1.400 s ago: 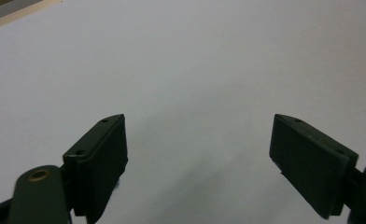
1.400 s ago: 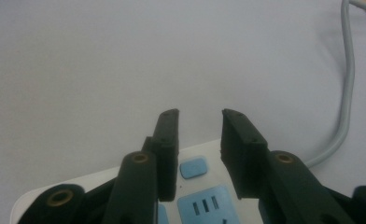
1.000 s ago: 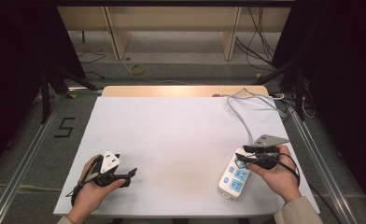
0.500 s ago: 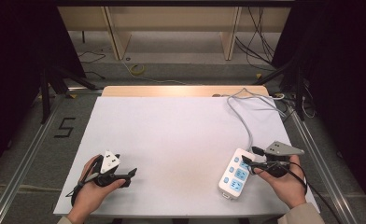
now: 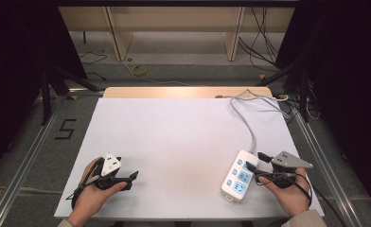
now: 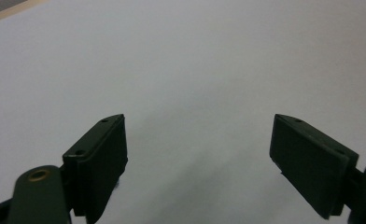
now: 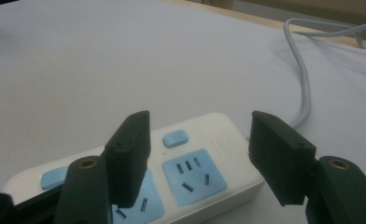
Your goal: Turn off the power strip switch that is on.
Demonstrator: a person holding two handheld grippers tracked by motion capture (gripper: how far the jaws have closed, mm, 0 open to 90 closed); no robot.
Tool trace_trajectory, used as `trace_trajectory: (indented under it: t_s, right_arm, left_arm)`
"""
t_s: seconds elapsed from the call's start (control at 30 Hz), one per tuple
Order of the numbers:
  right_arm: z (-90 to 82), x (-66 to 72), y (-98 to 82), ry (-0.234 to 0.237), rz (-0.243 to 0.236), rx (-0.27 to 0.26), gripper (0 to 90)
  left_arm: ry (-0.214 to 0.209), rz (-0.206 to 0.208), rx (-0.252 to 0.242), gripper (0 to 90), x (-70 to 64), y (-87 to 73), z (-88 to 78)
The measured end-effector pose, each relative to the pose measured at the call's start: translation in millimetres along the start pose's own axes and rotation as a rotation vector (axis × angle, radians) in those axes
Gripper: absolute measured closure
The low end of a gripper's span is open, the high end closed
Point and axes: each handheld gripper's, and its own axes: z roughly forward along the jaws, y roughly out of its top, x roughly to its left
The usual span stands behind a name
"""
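A white power strip [image 5: 237, 176] with blue sockets lies near the table's front right corner, and its grey cable [image 5: 252, 124] runs off toward the back right. My right gripper [image 5: 257, 161] is open, its jaws just over the strip's right edge at the cable end. In the right gripper view the jaws of that gripper [image 7: 197, 154] stand apart above the strip [image 7: 190, 179], and a blue socket shows between them. My left gripper [image 5: 131, 179] rests at the front left, pointing right. It is open [image 6: 199, 158] over bare white table, with nothing between the jaws.
The white table top [image 5: 183, 137] has a wooden strip [image 5: 174, 92] along its back edge. The cable [image 7: 305, 88] loops over the back right corner. Metal rails run down both sides of the table, with dark curtains beyond.
My right gripper has slid a little to the right and toward the front edge, off the middle of the power strip. The strip and the left gripper stay put.
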Motion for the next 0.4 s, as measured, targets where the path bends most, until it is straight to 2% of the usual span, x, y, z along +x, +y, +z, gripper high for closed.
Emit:
trace_trajectory:
  t_s: [0.2, 0.4]
  right_arm:
    - [-4.5, -1.2, -5.6, -0.016, 0.043, -0.022, 37.4]
    - [-4.3, -1.9, -7.1, -0.032, 0.051, -0.023, 36.6]
  left_arm:
    - [-0.001, 0.006, 0.004, 19.0, -0.5, -0.1, -0.2]
    - [-0.007, 0.012, 0.014, 18.9, -1.7, 0.8, 1.6]
